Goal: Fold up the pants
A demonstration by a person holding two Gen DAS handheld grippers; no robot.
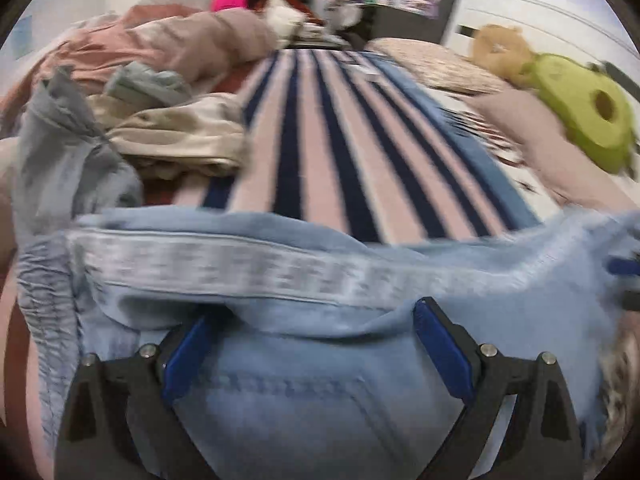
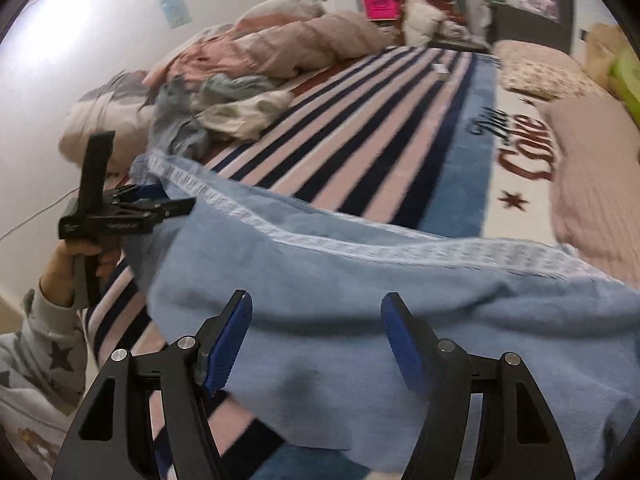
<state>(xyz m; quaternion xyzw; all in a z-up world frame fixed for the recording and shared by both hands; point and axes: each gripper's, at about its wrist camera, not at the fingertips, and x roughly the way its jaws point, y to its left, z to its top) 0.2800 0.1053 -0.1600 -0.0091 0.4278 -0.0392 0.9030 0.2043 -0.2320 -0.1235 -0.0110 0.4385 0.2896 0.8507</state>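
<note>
Striped blanket (image 2: 360, 136) bears pale-blue pants (image 2: 360, 304) lying under both spread-apart tools, left tool (image 1: 312, 344) and right tool (image 2: 316, 336).

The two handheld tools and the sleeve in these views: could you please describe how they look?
Each tool, left and right, has black angular arms with triangular cut-outs, silver pivot pins and ribbed blue pads. In the right wrist view the left one shows a black handle. The sleeve is light grey with dark stars.
</note>
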